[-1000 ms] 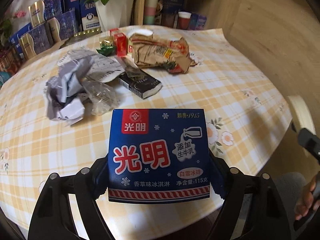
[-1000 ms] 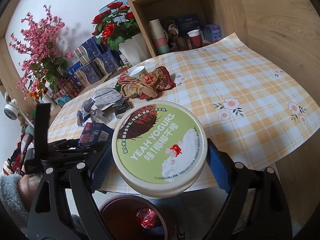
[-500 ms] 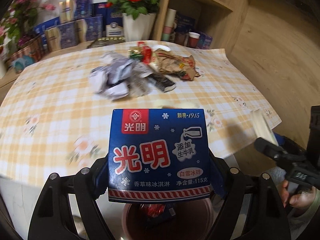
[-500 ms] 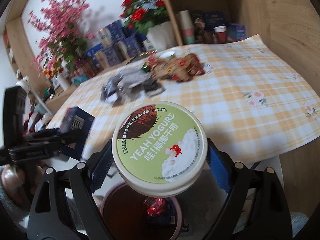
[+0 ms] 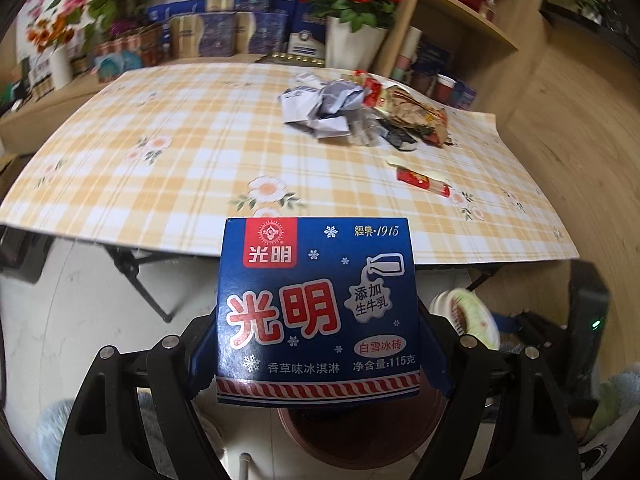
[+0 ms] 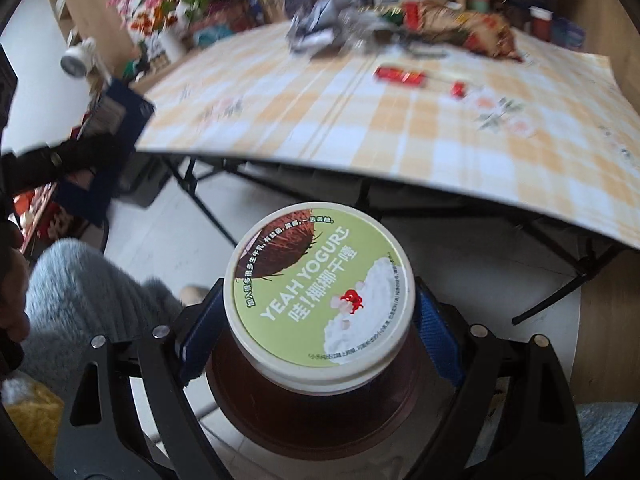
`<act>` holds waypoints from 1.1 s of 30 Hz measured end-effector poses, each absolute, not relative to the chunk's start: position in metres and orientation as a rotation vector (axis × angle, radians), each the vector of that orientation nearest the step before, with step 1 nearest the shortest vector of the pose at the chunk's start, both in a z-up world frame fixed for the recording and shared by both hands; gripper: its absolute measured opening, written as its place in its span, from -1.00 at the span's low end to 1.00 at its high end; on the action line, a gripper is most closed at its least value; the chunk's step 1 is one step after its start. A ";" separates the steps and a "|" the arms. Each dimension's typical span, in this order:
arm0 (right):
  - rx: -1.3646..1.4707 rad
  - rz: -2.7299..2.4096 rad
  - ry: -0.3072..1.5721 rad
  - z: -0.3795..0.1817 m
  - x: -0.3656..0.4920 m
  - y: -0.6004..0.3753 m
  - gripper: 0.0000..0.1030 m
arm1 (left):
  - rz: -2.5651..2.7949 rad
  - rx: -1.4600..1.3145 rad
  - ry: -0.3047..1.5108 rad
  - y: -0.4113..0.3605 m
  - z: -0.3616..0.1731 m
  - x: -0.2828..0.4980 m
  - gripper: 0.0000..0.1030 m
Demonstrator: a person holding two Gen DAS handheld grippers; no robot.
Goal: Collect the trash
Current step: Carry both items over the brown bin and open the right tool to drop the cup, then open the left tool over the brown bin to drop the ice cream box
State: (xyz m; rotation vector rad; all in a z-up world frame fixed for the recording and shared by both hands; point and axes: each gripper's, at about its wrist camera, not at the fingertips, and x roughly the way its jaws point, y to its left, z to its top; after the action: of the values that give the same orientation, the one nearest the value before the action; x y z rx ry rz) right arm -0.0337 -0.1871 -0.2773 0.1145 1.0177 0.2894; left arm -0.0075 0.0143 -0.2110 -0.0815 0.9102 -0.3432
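Checkered desk (image 5: 168,168) behind; left claw (image 5: 318,344) clamped on ice cream box (image 5: 316,308), right claw (image 6: 318,320) clamped on yogurt tub (image 6: 320,300), both over the brown bin (image 6: 312,412). Drop step; next: release, return for wrapper pile (image 5: 360,108) beyond bin.

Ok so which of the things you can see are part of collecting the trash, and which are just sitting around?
Part of the job:
- blue ice cream box, held by the left gripper
- yogurt tub, held by the right gripper
- brown bin below both
- wrapper pile and red wrapper on the table

Just lying about:
- flower vase
- blue gift boxes
- shelf cups
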 end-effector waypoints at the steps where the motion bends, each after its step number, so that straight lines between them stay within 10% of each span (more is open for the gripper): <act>1: 0.114 0.296 1.029 -0.280 -0.034 -0.186 0.69 | -0.339 -0.094 0.913 0.016 -0.212 -0.009 0.54; 16: 0.170 0.318 1.131 -0.299 -0.034 -0.184 0.85 | -0.345 -0.094 0.979 0.006 -0.235 -0.012 0.54; 33: 0.095 -0.039 0.836 -0.238 -0.045 -0.237 0.88 | -0.468 0.107 1.069 -0.044 -0.278 -0.018 0.54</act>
State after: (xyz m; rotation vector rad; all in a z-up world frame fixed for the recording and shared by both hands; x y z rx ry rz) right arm -0.0445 -0.2370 -0.2378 0.0948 0.8361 -0.0391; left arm -0.0177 -0.0438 -0.2775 0.1069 1.0693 -0.4684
